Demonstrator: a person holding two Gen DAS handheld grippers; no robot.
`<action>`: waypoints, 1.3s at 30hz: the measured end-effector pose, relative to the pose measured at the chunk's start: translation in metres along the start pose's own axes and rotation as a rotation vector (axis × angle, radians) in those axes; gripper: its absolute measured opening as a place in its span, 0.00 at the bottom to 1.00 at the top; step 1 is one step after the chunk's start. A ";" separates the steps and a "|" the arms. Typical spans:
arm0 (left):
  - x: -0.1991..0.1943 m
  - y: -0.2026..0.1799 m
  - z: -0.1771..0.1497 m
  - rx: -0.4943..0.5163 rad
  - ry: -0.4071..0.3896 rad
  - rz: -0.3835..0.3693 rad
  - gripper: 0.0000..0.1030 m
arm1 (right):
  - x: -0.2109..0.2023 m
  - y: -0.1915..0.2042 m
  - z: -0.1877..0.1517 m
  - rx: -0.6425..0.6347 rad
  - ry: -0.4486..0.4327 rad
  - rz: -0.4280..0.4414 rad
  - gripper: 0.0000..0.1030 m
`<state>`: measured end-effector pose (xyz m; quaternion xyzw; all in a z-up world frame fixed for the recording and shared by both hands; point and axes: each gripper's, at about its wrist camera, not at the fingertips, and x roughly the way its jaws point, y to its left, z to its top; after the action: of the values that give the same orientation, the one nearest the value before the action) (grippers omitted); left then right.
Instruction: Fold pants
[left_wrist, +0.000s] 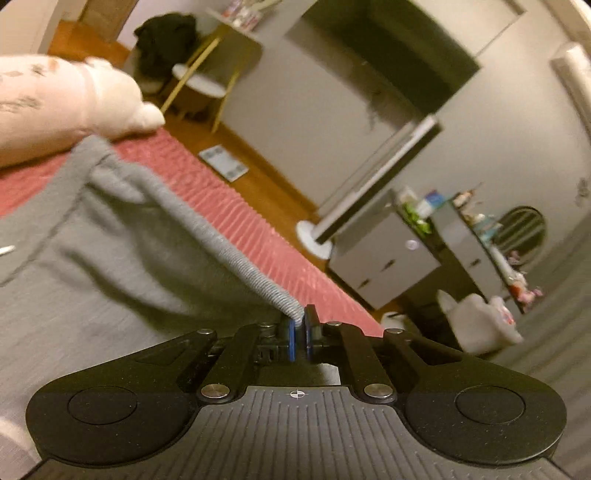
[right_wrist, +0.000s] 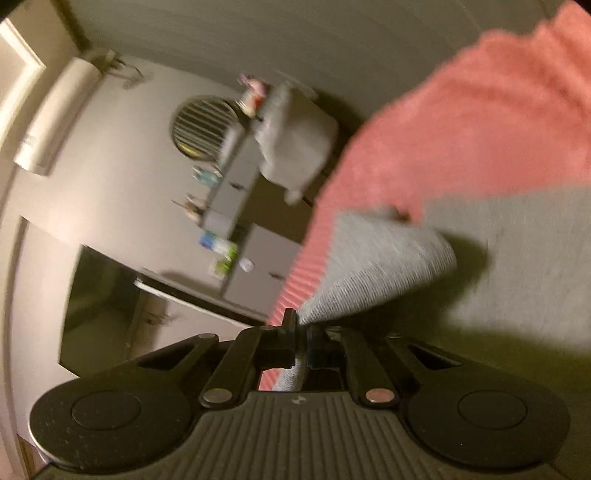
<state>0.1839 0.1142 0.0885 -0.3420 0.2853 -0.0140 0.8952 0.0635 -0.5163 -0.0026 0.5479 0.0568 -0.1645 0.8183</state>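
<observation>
Grey sweatpants (left_wrist: 110, 258) lie on a pink ribbed bedspread (left_wrist: 236, 199). My left gripper (left_wrist: 300, 325) is shut on the pants' ribbed waistband (left_wrist: 236, 254), which is pulled taut up from the bed toward the jaws. In the right wrist view my right gripper (right_wrist: 302, 332) is shut on a ribbed grey edge (right_wrist: 373, 269) of the pants, lifted above the rest of the grey cloth (right_wrist: 517, 266) and the bedspread (right_wrist: 480, 110). Both views are blurred and tilted.
A pink plush pillow (left_wrist: 55, 99) lies at the bed's far left. Beyond the bed edge are a wooden floor, a scale (left_wrist: 223, 162), a standing mirror (left_wrist: 373, 181), grey cabinets (left_wrist: 384, 258) and a grey plush toy (left_wrist: 480, 321).
</observation>
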 end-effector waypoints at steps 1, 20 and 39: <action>-0.021 0.004 -0.010 0.001 -0.004 -0.013 0.07 | -0.011 0.003 0.004 -0.001 -0.014 0.007 0.05; -0.071 0.134 -0.083 -0.130 -0.017 0.247 0.73 | -0.086 -0.074 0.004 0.064 0.147 -0.320 0.29; -0.035 0.152 -0.032 -0.171 0.003 0.245 0.14 | -0.048 -0.039 0.018 -0.041 0.171 -0.357 0.05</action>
<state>0.1123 0.2188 -0.0074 -0.3796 0.3263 0.1195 0.8574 0.0038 -0.5364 -0.0162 0.5243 0.2255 -0.2588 0.7793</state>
